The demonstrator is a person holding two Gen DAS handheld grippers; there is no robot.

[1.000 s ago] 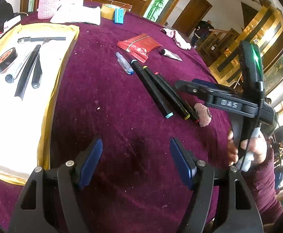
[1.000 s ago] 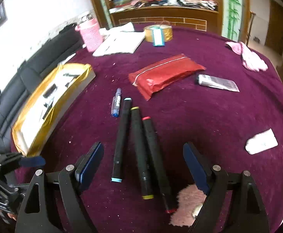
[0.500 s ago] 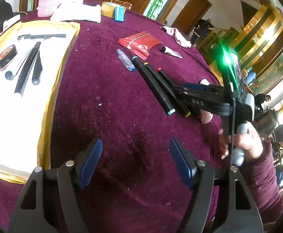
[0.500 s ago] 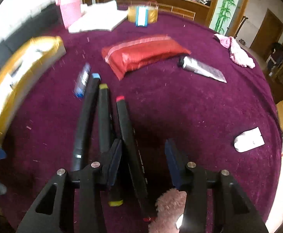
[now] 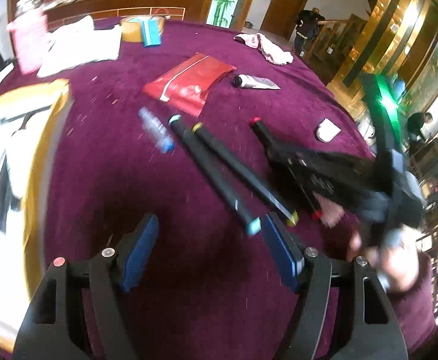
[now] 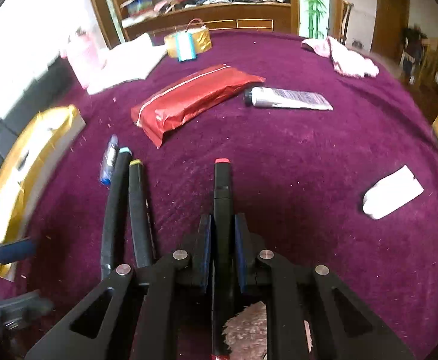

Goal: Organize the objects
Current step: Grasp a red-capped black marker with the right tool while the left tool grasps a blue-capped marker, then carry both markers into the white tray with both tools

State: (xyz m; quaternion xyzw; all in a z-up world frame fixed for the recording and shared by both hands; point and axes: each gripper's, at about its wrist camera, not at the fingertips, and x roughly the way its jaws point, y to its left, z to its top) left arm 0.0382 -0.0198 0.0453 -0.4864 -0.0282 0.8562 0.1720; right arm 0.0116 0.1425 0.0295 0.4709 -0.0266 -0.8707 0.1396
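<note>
My right gripper (image 6: 222, 222) is shut on the red-capped black marker (image 6: 222, 192), which points away from me, set apart from the other two. The blue-capped marker (image 6: 115, 207) and yellow-capped marker (image 6: 137, 210) lie side by side on the purple cloth to its left. In the left wrist view the right gripper (image 5: 282, 153) holds the red-capped marker (image 5: 262, 130) right of the blue-capped (image 5: 212, 171) and yellow-capped (image 5: 243, 171) markers. My left gripper (image 5: 209, 240) is open and empty, near their front ends.
A small blue pen (image 6: 108, 160), red pouch (image 6: 191, 99), silver tube (image 6: 288, 98), white eraser (image 6: 393, 192), pink cloth (image 6: 345, 55) and gold tape roll (image 6: 188, 42) lie on the table. A gold-edged white tray (image 5: 11, 156) with dark tools lies left. A pink fluffy item (image 6: 246, 330) lies under my right gripper.
My right gripper closed on the red-capped marker and shifted it right, away from the other two. My left gripper moved forward and to the right, staying open.
</note>
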